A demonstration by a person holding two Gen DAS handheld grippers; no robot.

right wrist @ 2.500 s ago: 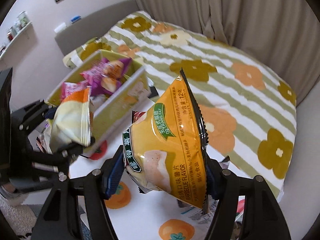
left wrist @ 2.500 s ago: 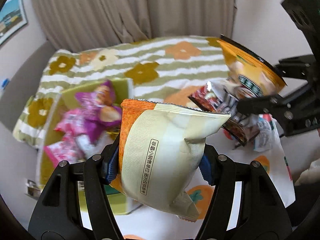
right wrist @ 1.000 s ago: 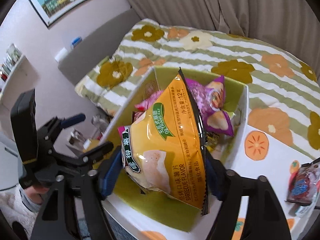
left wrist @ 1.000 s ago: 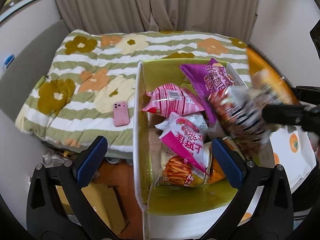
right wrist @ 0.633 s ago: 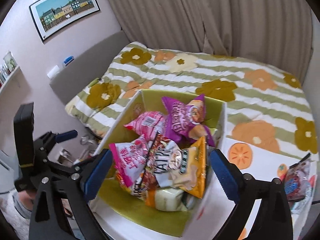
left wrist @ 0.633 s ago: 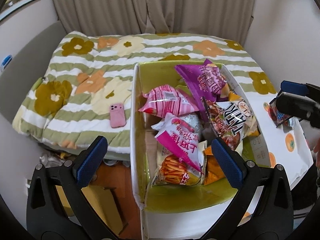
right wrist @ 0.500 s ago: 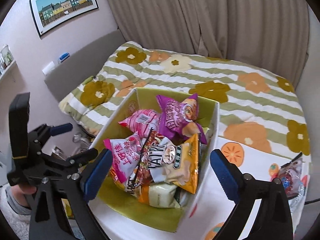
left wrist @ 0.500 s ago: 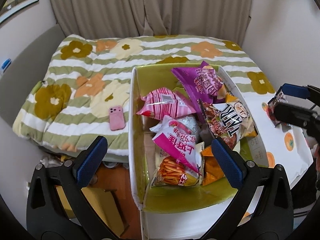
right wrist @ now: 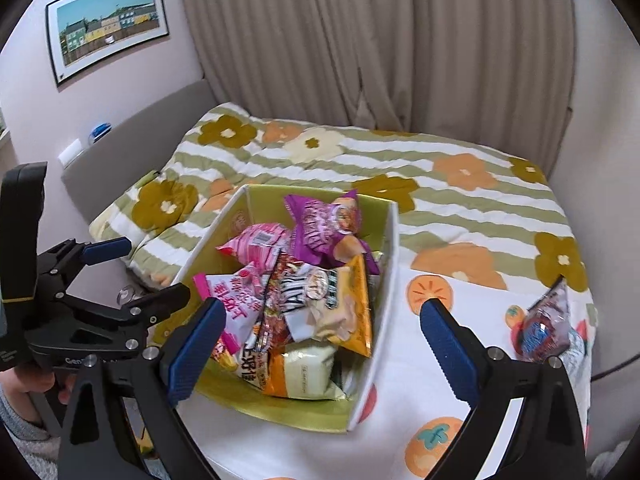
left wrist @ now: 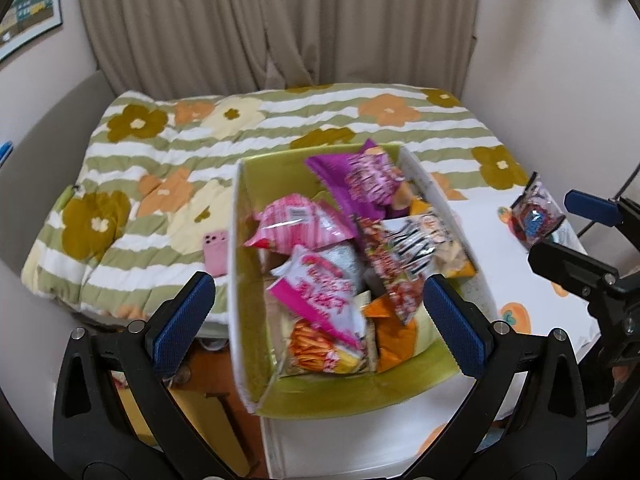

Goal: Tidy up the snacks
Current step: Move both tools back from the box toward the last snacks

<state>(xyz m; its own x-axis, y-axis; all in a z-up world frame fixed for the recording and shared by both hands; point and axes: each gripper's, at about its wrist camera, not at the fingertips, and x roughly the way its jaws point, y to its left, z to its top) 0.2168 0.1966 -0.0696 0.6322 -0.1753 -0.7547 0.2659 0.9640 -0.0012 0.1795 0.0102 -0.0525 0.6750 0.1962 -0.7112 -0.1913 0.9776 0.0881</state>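
Nearest to me, the left tool (left wrist: 320, 316) is hanging over the near end of the box (left wrist: 236, 264) with its blue pads spread wide and nothing between them. The right tool (right wrist: 320, 332) is hovering the same way, wide and empty, a little to the right above the desk (right wrist: 400, 420), whose white cloth is printed with orange fruit. Both seem to be standing off so the person can look over what is packed.

The green-lined box is sitting at the left edge of the desk, its open top facing up so bags can simply be dropped in. Inside, a cream and orange bag (right wrist: 304, 372) is lying lowest at the near end, a yellow chip bag (right wrist: 344, 300) is leaning on the right wall, pink packets (left wrist: 316, 292) are piling in the middle, and a purple bag (left wrist: 360, 180) is propped at the far end.

Off to the right, one dark red snack packet (right wrist: 544, 324) is lying alone on the desk, well apart from the box; I judge it the likely next pick.

Farther off, a pink phone (left wrist: 216, 252) is resting on the flowered bed (left wrist: 160, 168).
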